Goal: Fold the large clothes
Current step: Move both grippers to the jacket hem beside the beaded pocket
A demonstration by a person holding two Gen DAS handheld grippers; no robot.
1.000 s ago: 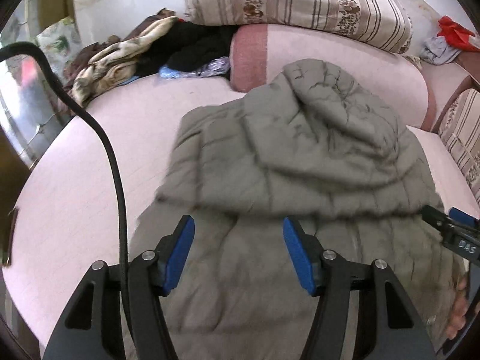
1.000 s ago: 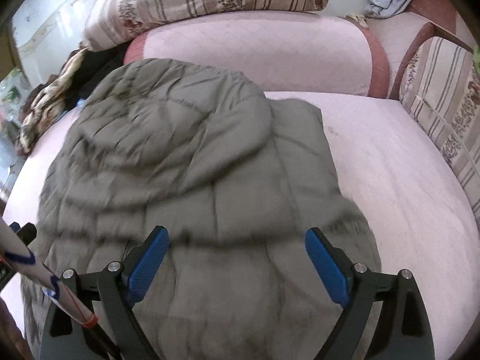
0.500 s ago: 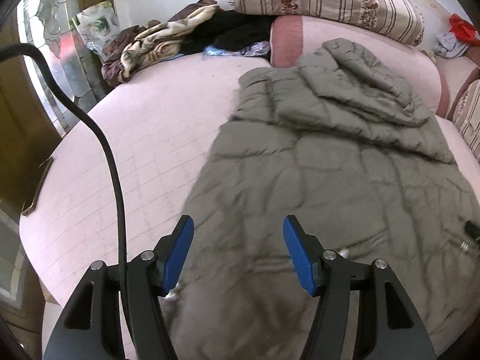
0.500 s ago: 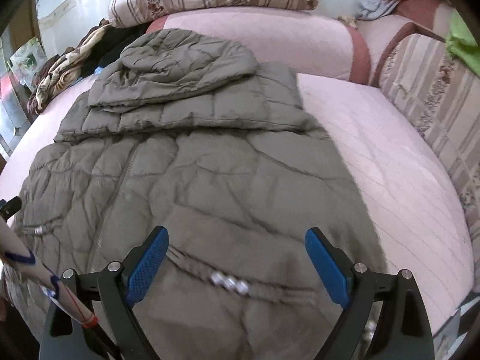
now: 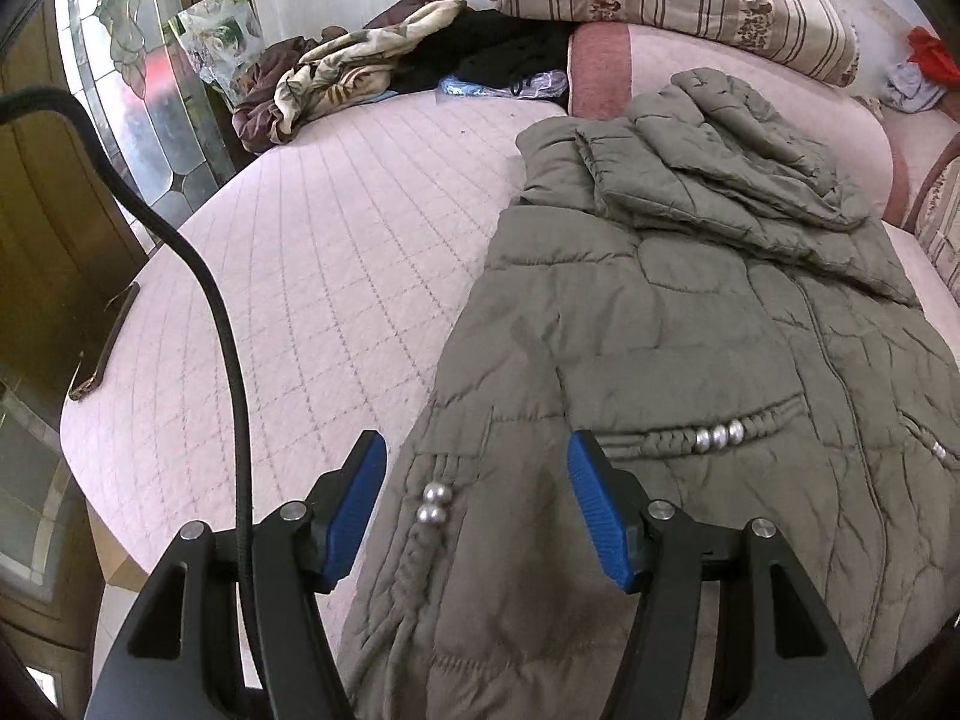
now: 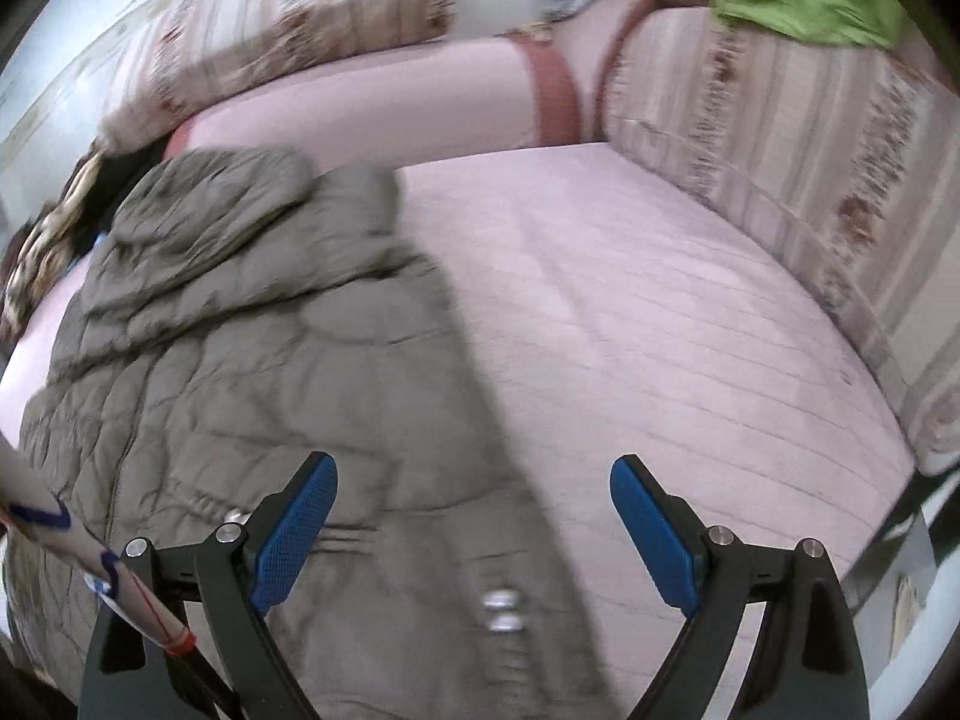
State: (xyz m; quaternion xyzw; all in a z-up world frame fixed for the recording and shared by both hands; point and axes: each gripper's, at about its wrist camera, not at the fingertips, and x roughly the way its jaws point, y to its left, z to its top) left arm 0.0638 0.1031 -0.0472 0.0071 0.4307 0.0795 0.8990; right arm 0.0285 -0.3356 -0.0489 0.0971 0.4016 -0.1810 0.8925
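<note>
L gripper (image 5: pixel 471 489): black angular frame, two fingers w/ ribbed blue pads (image 5: pixel 594 510), silver round screws at joints
L cable (image 5: pixel 225 348): thick black cord, arcs from far left down to near frame
R gripper (image 6: pixel 474 531): same black frame, dotted blue pads (image 6: pixel 294 531), silver screws
R extra: white rod w/ blue marks, red thread (image 6: pixel 90 564), near left

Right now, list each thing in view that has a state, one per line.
Jacket: spread flat on the bed, zipped, not yet folded.
Hood: laid down over the collar.
Left gripper: jaws open over the jacket's sleeve, gripping nothing.
Right gripper: jaws open wide over the jacket's edge, gripping nothing.
Clothes pile: crumpled, unfolded.
</note>
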